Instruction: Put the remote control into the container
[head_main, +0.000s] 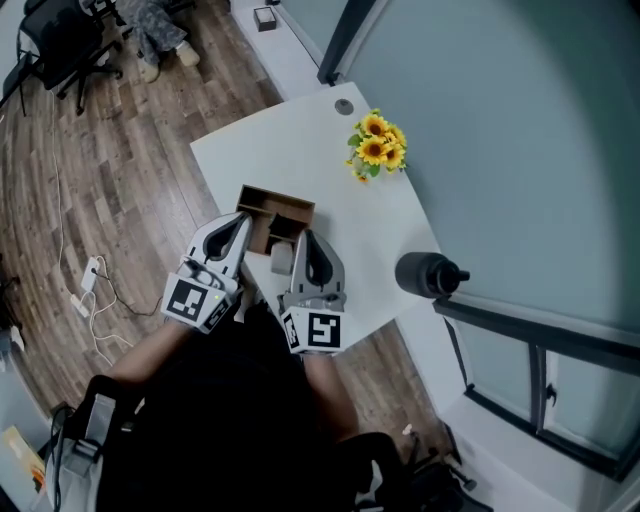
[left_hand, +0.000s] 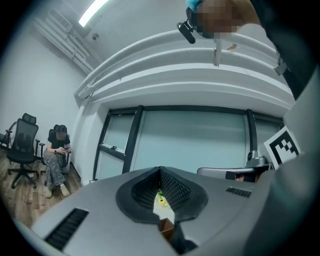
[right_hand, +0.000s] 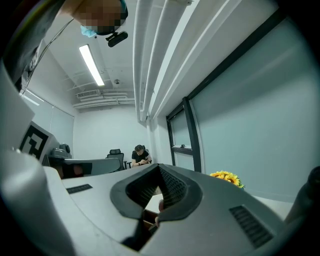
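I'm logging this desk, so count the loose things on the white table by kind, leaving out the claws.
Sunflower bunch: 1
Brown container: 1
Dark bottle: 1
Small grey object by the container, maybe the remote: 1
Total: 4

I read this as an office: white table on a wood-look floor, and a glass partition in dark frames. There is a strip light overhead. I see black swivel chairs by the wall, with a seated person beside them.
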